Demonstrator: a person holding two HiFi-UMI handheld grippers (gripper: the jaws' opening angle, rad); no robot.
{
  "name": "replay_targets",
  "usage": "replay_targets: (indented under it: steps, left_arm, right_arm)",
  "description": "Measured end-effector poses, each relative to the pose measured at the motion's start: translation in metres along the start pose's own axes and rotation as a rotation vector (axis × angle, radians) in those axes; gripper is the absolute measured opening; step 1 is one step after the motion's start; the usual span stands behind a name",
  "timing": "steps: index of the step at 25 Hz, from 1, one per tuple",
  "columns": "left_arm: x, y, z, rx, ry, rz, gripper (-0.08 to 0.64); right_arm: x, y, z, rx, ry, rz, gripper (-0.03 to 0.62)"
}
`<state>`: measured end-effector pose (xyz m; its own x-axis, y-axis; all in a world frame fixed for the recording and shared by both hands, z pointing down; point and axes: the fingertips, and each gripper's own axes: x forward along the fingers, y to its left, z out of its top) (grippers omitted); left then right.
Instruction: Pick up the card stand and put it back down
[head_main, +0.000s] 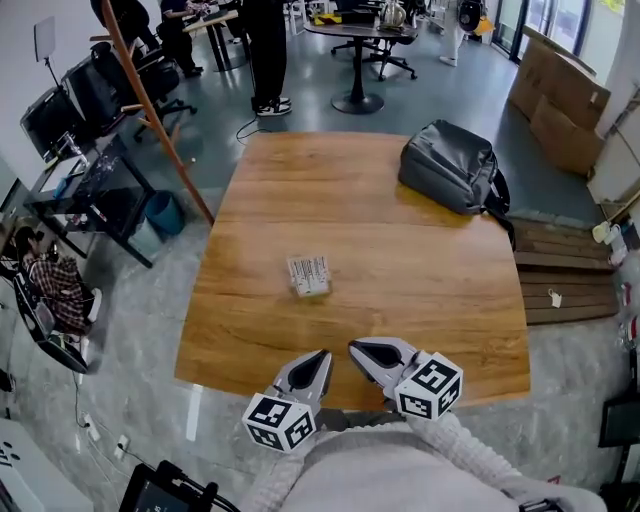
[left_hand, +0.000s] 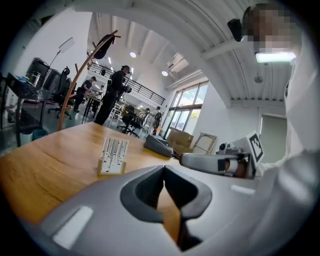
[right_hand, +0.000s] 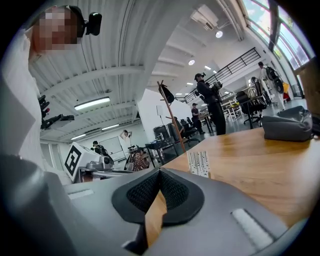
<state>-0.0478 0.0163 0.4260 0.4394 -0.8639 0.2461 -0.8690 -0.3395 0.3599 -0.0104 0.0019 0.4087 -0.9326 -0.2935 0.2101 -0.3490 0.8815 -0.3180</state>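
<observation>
The card stand (head_main: 309, 275), a small wooden base holding white printed cards, stands near the middle of the wooden table (head_main: 420, 300). It also shows in the left gripper view as the card stand (left_hand: 113, 155) and in the right gripper view as the card stand (right_hand: 198, 163). My left gripper (head_main: 324, 357) and right gripper (head_main: 354, 350) hover side by side over the table's near edge, well short of the stand. Both are shut with nothing between their jaws, as the left gripper (left_hand: 164, 169) and right gripper (right_hand: 160, 172) show in their own views.
A grey backpack (head_main: 450, 165) lies at the table's far right corner. A slanted wooden pole (head_main: 150, 105) and a cluttered black rack (head_main: 90, 190) stand left of the table. People and office chairs are at the back, cardboard boxes (head_main: 560, 95) at far right.
</observation>
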Motion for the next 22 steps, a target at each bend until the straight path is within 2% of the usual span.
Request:
replay_targets:
  steps: [6, 13, 22]
  left_arm:
    - [0.02, 0.035, 0.011, 0.015, 0.005, 0.058, 0.008]
    - [0.031, 0.064, 0.029, 0.017, 0.037, 0.033, 0.008]
    - [0.045, 0.101, 0.015, 0.028, 0.123, 0.012, 0.008]
  right_arm:
    - [0.024, -0.024, 0.005, 0.033, 0.01, 0.009, -0.005]
    - [0.05, -0.038, 0.013, 0.1, 0.012, -0.002, -0.005]
    - [0.079, -0.047, -0.004, 0.144, 0.077, 0.009, -0.005]
